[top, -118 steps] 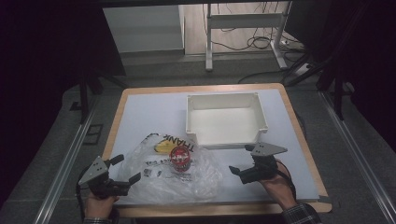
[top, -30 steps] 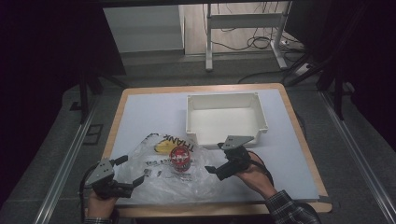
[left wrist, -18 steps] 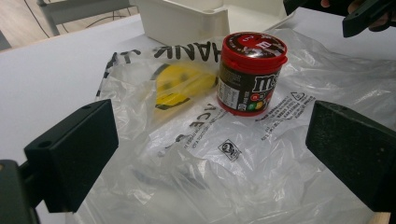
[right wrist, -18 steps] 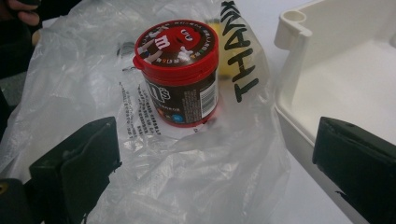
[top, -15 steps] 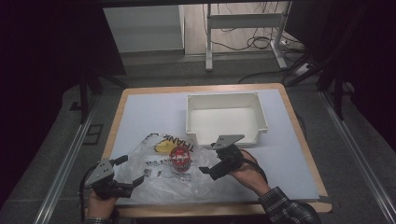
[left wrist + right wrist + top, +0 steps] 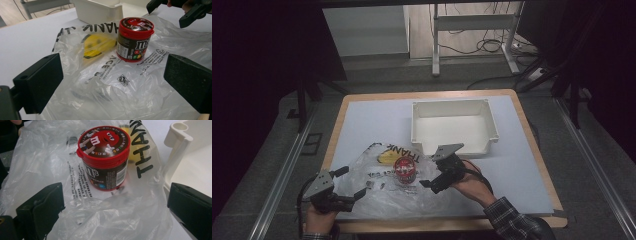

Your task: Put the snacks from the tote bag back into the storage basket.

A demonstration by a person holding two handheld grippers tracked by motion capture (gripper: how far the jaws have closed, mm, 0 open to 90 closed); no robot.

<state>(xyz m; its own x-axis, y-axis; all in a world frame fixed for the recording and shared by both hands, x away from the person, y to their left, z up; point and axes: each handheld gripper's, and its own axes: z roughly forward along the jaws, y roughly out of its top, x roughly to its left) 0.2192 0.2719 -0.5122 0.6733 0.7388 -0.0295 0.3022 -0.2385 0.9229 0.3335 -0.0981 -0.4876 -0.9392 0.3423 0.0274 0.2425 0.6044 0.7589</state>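
Left tool (image 6: 348, 183) sits at the near-left edge of the plastic bag (image 6: 377, 192), jaws wide, gripping nothing; same spot as in the earlier frames, so it is only waiting. The M&M's jar (image 6: 404, 169) stands upright, red lid up, on the flattened bag, with a yellow item (image 6: 385, 158) under the film just left of the jar. Whether the jar is on top of the bag or inside it, I cannot tell.

The change is on the right: right tool (image 6: 434, 169) has moved in from the open desk (image 6: 522, 165) right of the jar and now hangs just right of the jar, jaws wide, not touching it. In the right gripper view the jar (image 6: 104, 157) sits centred ahead of the spread jaws.

Judgement: the approach is nearly done and a grasp on the jar looks next; the white bin (image 6: 454, 126), behind and right of the jar, is the likely drop spot.
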